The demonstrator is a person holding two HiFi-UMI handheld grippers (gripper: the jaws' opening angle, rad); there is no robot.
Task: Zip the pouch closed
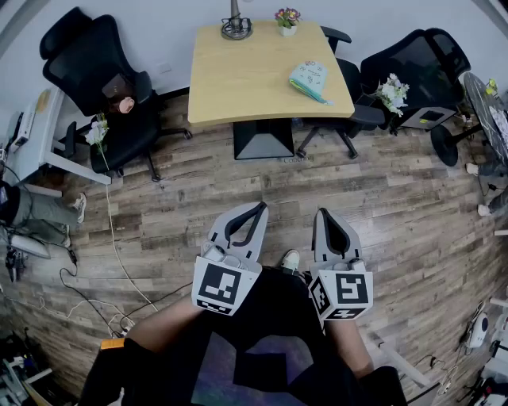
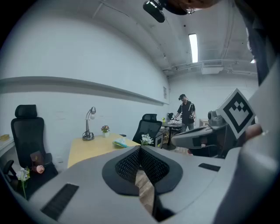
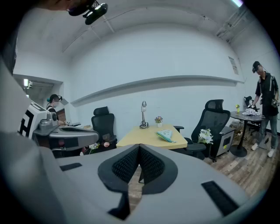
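Both hand-held grippers are hanging low over the wood-plank floor [image 1: 198, 198], close in front of the person holding them. The left gripper [image 1: 260, 208] is sitting with its grey jaws pressed together at the tips and isn't pinching anything. The right gripper [image 1: 322, 214], just beside it, is doing the same, with its jaws closed tight on nothing.

The flat mint-green fabric pouch [image 1: 309, 78] is lying way off from both of them, on the far side of the open floor. It's resting on the right part of the light wooden table [image 1: 238, 79], near the right edge. From the head view it's lining up roughly straight ahead of the right gripper and off to the right of the left one. Neither gripper is touching it or anywhere close.

Further out, a silver desk lamp [image 1: 236, 28] and a small white pot of flowers [image 1: 287, 17] are standing along the table's far edge. Black mesh office chairs are flanking the table, one on the left [image 1: 95, 67] and one on the right [image 1: 409, 67].
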